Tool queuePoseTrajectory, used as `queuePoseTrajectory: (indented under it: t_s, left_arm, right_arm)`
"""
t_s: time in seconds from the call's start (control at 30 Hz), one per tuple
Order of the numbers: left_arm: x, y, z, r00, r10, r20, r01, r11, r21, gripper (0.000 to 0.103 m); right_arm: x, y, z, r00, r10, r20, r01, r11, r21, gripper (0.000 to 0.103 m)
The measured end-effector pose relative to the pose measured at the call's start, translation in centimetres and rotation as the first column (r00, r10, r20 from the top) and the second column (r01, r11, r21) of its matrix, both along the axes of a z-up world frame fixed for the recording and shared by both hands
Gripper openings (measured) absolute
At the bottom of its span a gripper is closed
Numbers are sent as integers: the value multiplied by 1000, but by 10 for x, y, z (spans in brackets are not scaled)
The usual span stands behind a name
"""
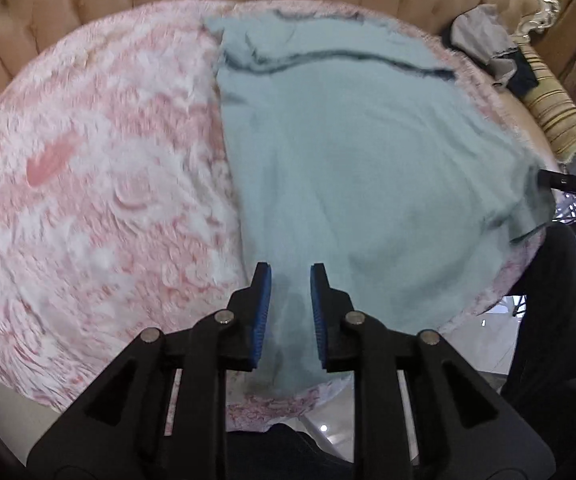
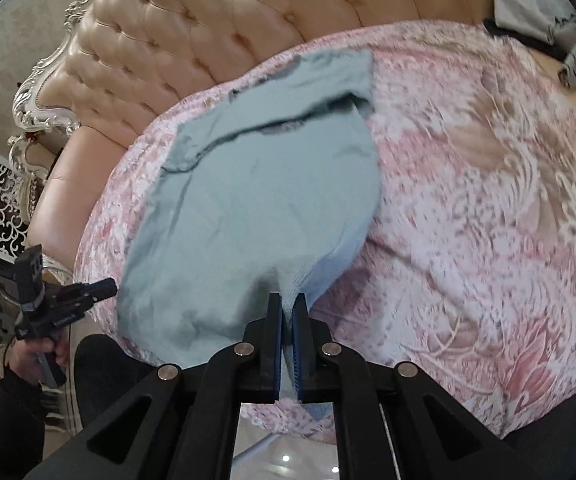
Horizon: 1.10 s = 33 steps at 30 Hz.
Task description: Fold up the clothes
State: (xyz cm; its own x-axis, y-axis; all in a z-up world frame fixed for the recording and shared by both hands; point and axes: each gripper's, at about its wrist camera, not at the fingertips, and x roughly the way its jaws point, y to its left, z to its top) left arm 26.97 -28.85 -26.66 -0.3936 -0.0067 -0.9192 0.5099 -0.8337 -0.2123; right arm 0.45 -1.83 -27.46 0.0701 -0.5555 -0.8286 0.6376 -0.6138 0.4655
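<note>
A light blue garment (image 1: 352,152) lies spread on a pink patterned blanket (image 1: 87,184) over a bed. My left gripper (image 1: 290,280) sits low over the garment's near left corner. Its blue pads (image 1: 263,312) stand a little apart, and shadowed cloth shows in the gap between them. My right gripper (image 2: 286,300) is shut on the garment's (image 2: 247,200) near right corner, and the cloth tents up into its pads. Each view shows the other gripper at the garment's edge: the right gripper (image 1: 544,178) and the left gripper (image 2: 105,286), which a hand (image 2: 43,356) holds.
A tufted beige headboard (image 2: 215,28) curves behind the bed. Grey and dark clothes (image 1: 488,48) are piled at the far right beside a striped cushion (image 1: 556,112). The person's dark trouser legs (image 1: 548,300) stand at the bed's near edge.
</note>
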Motion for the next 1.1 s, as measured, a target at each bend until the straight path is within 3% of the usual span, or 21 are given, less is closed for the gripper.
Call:
queuePoseTrajectory:
  t_s: [0.13,0.27,0.37,0.43,0.5,0.53,0.83,0.87,0.93,1.1]
  left_arm:
    - [3,-5,-4,999,53,10,-53,999,-14,23]
    - [5,-7,-2,997,79,0,-79,997,-16,46]
    - [1,-4,-8,999,50,12,-50,999,11,46]
    - [-4,1,-12,999,35,38,-36,999,10,43]
    - [-5,4,-11,998,34,47,-35,999,8,22]
    - [-6,4,-12,998,34,50,-34,999,15,19]
    - [-13,1,-14,996,36,87,-38,999,27,18]
    - [-14,1,-13,996,34,87,-36,999,29,9]
    - [-16,1,-9,996,29,87,-33,999,35,6]
    - [-20,-2,13,999,20,46,-21,999,37,5]
  right_arm:
    - [1,5,-4,1000,1,10,-1,1000,9,4]
    - [0,6,-5,1000,5,13,-5,1000,11,4]
    - [0,5,-6,1000,10,17,-10,1000,12,4]
    - [0,4,-6,1000,10,18,-11,1000,13,4]
    - [0,5,-6,1000,10,19,-11,1000,15,4]
    - [0,5,-6,1000,11,19,-11,1000,15,4]
    - [2,1,-8,999,29,27,-30,999,16,4]
    - [2,1,-8,999,30,27,-30,999,16,4]
    - [3,1,-7,999,27,23,-27,1000,16,4]
    - [-1,2,11,999,8,-49,-8,1000,-2,4]
